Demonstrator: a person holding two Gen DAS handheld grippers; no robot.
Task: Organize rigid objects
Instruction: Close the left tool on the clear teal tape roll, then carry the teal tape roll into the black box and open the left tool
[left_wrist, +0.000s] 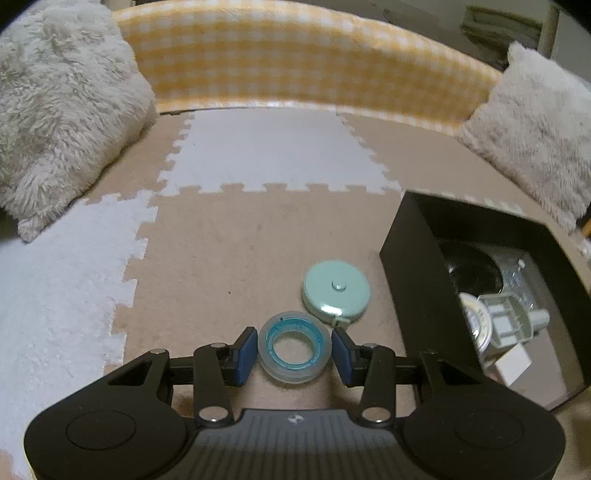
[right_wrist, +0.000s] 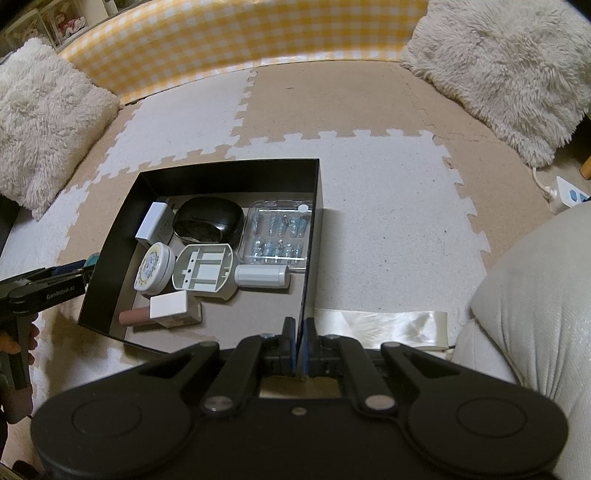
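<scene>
A clear tape roll with a teal core (left_wrist: 293, 347) lies flat on the beige foam mat. My left gripper (left_wrist: 294, 349) is open with its blue pads on either side of the roll, a small gap at each side. A mint round tape measure (left_wrist: 336, 291) lies just beyond it. The black box (left_wrist: 417, 280) stands to the right. In the right wrist view my right gripper (right_wrist: 300, 341) is shut on the box's near right wall (right_wrist: 309, 258). The box holds a black case (right_wrist: 208, 221), a round tin (right_wrist: 155, 269), a clear blister pack (right_wrist: 277, 232) and several white items.
Fluffy cream cushions (left_wrist: 62, 110) (left_wrist: 535, 140) flank a yellow checked bolster (left_wrist: 295, 62) at the back. A cream ribbon (right_wrist: 384, 328) lies beside the box. A power strip (right_wrist: 565, 195) sits far right, by a pale cushion (right_wrist: 535, 314). The left gripper also shows in the right wrist view (right_wrist: 48, 284).
</scene>
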